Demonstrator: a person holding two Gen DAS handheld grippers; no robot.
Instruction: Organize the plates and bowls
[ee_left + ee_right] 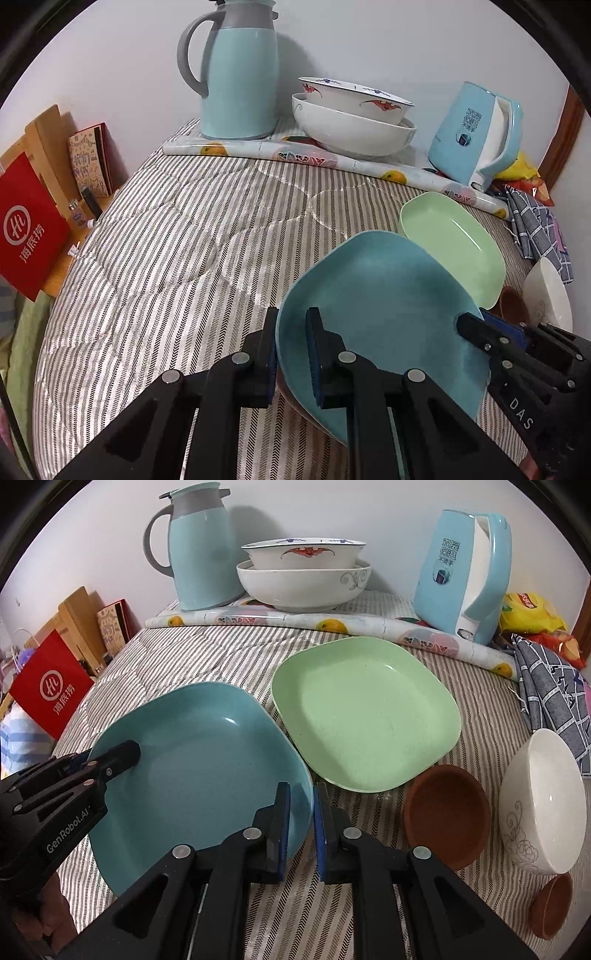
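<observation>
A blue square plate (384, 306) (199, 768) lies on the striped cloth, its near-left edge lifted. My left gripper (293, 354) is shut on its left rim; it shows in the right wrist view (122, 757) too. My right gripper (301, 827) is shut on the plate's right rim; it also shows in the left wrist view (469, 325). A green square plate (365, 712) (454, 243) lies just beyond, its edge touching the blue one. Two brown bowls (447, 812) (550, 904) and a white bowl (543, 801) sit to the right. Two stacked white bowls (303, 572) (351, 114) stand at the back.
A teal thermos jug (236, 70) (199, 546) and a blue kettle (476, 136) (461, 576) stand at the back on a patterned mat (332, 622). A checked cloth (554, 686) and snack bags (532, 613) lie at the right. A red bag (26, 225) stands off the left edge.
</observation>
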